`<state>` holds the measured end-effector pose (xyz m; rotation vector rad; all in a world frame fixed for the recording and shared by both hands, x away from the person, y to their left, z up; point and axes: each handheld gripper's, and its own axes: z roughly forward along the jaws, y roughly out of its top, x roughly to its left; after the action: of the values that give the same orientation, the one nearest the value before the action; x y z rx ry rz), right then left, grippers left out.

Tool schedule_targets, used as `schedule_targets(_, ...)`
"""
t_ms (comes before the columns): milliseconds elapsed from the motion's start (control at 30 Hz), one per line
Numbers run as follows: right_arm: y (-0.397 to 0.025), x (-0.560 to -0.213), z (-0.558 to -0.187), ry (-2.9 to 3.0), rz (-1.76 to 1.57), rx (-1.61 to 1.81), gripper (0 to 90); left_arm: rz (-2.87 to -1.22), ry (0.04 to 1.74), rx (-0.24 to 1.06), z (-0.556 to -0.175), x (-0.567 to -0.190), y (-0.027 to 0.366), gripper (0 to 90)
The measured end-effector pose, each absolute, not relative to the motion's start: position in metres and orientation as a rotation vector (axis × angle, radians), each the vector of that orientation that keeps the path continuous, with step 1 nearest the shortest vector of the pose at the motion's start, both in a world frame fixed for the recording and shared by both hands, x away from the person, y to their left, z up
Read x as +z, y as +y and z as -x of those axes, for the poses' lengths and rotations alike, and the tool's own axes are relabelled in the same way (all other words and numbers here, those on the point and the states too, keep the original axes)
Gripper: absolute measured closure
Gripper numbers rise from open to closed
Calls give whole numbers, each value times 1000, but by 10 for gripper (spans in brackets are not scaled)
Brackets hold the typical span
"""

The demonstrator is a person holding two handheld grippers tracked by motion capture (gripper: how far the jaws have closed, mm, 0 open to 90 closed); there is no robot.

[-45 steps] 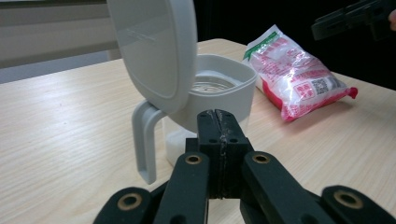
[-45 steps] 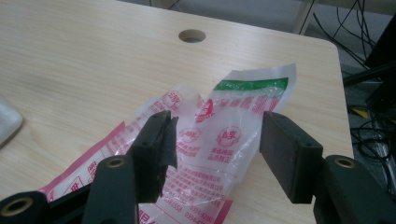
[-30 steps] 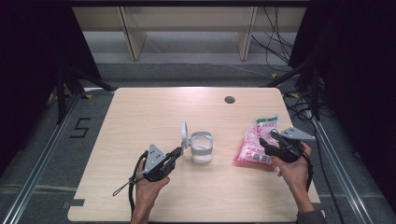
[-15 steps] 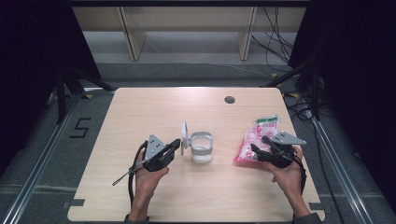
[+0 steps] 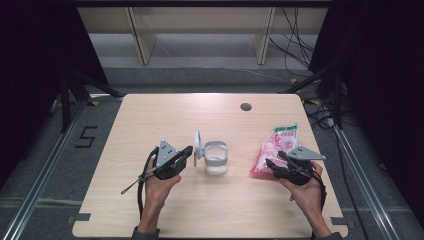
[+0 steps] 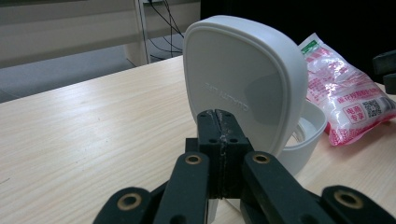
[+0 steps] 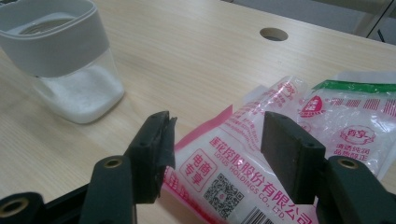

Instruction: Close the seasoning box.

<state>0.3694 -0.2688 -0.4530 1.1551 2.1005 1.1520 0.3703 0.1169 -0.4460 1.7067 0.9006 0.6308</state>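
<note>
Straddling the bag's [image 7: 243, 154] near end with parted jaws, right gripper [image 7: 215, 140] low over the table [image 7: 187, 56], left gripper [image 6: 219, 122] clenched on nothing, its tips just short of the jar's [image 5: 216, 159] upright lid [image 6: 243, 79], jar between the grippers

Left gripper [image 5: 186, 152]: held low over table in left hand [image 5: 159, 181], forearm entering from bottom edge, jaws pressed together, pointing right and slightly away. Right gripper [image 5: 272, 164]: held in right hand [image 5: 306, 189], jaws spread wide apart, pointing left. Grippers well apart.
</note>
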Motion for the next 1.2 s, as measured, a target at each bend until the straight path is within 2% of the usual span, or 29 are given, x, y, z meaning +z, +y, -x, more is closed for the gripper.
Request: schedule_targets(1200, -265, -458, -350, 2153, -1131, 1166, 436, -1768, 832, 632, -377, -435, 92, 890)
